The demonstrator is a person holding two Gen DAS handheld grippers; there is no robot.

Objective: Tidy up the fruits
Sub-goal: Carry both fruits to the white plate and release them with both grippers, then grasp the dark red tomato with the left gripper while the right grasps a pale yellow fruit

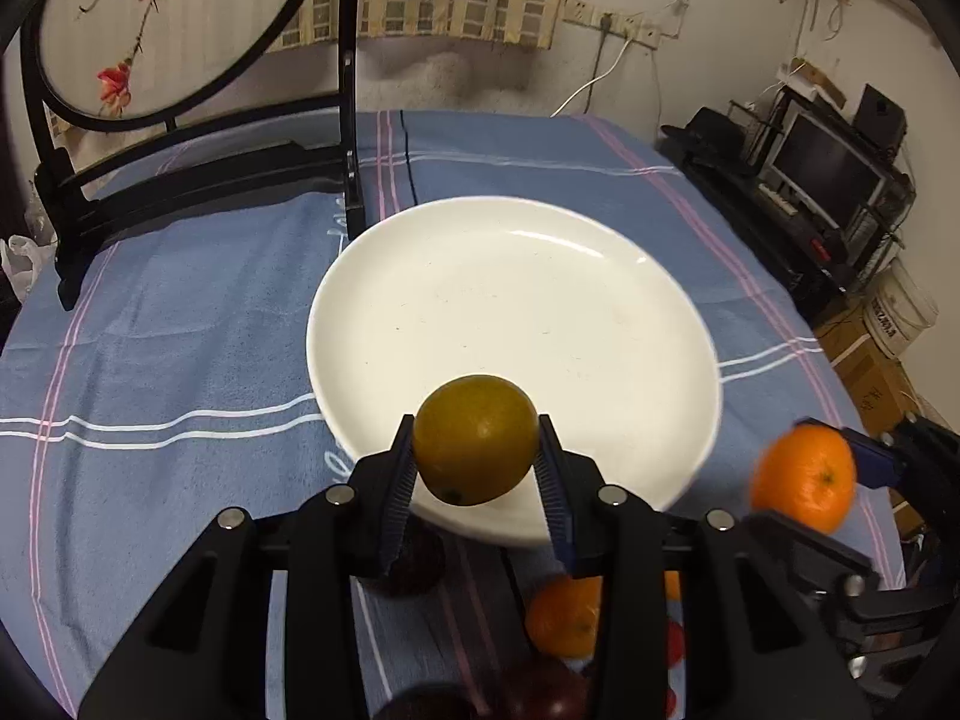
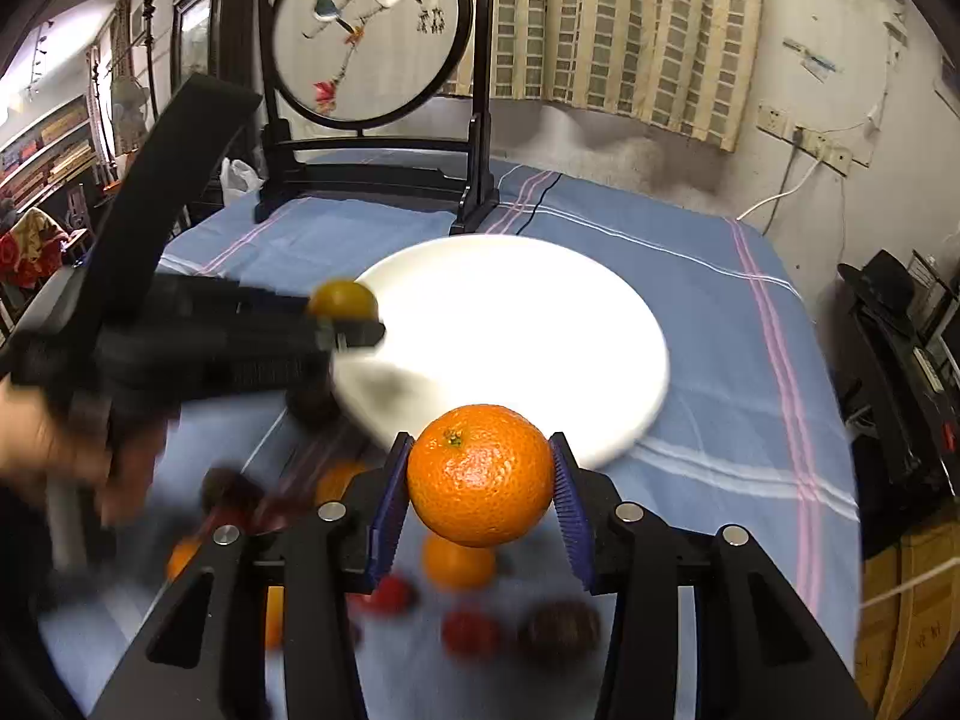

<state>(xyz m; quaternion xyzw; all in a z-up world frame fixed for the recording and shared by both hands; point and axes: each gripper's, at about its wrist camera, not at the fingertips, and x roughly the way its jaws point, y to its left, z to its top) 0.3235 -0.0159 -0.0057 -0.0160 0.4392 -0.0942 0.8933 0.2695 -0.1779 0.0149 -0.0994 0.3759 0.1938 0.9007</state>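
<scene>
A yellow-green citrus fruit (image 1: 476, 441) sits between the blue pads of my left gripper (image 1: 477, 420), which is shut on it above the near rim of a white plate (image 1: 600, 300). The plate holds nothing. My right gripper (image 2: 480, 438) is shut on a bright orange (image 2: 480, 474), held above the cloth just short of the plate's (image 2: 540, 330) near edge. In the right wrist view the left gripper (image 2: 345, 315) and its fruit (image 2: 343, 298) hang at the plate's left rim. In the left wrist view the orange (image 1: 804, 477) shows at the right, blurred.
Several loose fruits lie on the blue striped tablecloth (image 1: 180, 330) near the front: an orange (image 2: 459, 561), red ones (image 2: 471, 633) and dark ones (image 2: 558, 627). A round embroidered screen on a black stand (image 2: 366, 30) stands behind the plate. A hand (image 2: 36, 438) holds the left gripper.
</scene>
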